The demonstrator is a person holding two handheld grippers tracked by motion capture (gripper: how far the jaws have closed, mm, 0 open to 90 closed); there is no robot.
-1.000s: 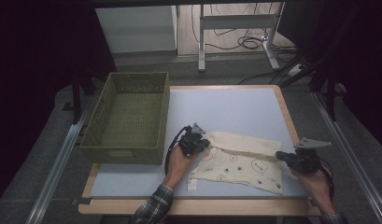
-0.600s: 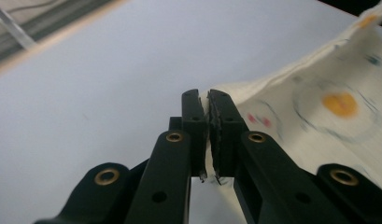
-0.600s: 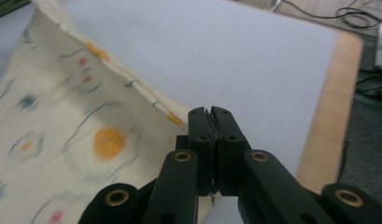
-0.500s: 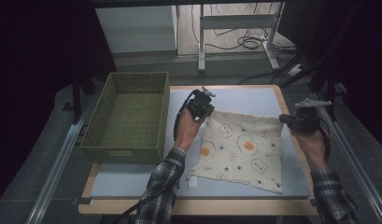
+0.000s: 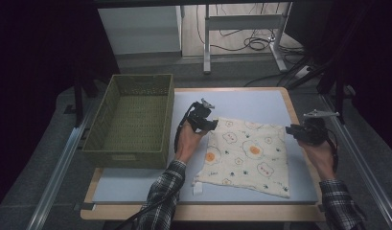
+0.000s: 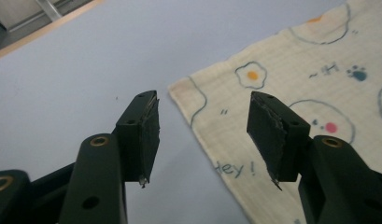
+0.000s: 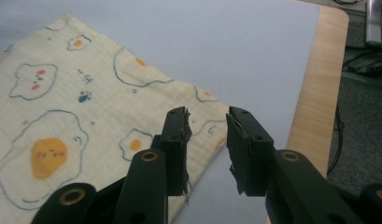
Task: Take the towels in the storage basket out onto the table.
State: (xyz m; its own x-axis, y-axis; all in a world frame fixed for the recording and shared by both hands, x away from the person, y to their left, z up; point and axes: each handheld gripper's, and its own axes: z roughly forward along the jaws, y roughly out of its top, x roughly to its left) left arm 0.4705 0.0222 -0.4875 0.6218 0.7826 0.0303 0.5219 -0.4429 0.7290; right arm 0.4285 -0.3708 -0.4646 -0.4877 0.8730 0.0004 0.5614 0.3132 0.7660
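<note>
A cream cloth [image 5: 246,155] printed with fried eggs lies spread flat on the blue mat [image 5: 251,103]. My left gripper [image 5: 213,125] hovers at the cloth's far left corner. In the left gripper view the cloth [image 6: 296,70] lies under my left gripper [image 6: 202,100], whose jaws have just been opening and stand apart with nothing pinched. My right gripper [image 5: 289,130] is at the far right corner. In the right gripper view my right gripper [image 7: 207,114] has also just been opening, a narrow gap between its jaws, with the cloth [image 7: 86,107] corner lying free beneath.
A green woven basket [image 5: 126,155] with nothing in it stands left of the mat, close to my left hand. The wooden table edge [image 7: 319,93] runs just right of the cloth. Bare mat lies beyond the cloth's far edge.
The cloth went from a folded bundle near the front to lying spread out. Both grippers carried its corners away from the person, then let go as their jaws opened.
</note>
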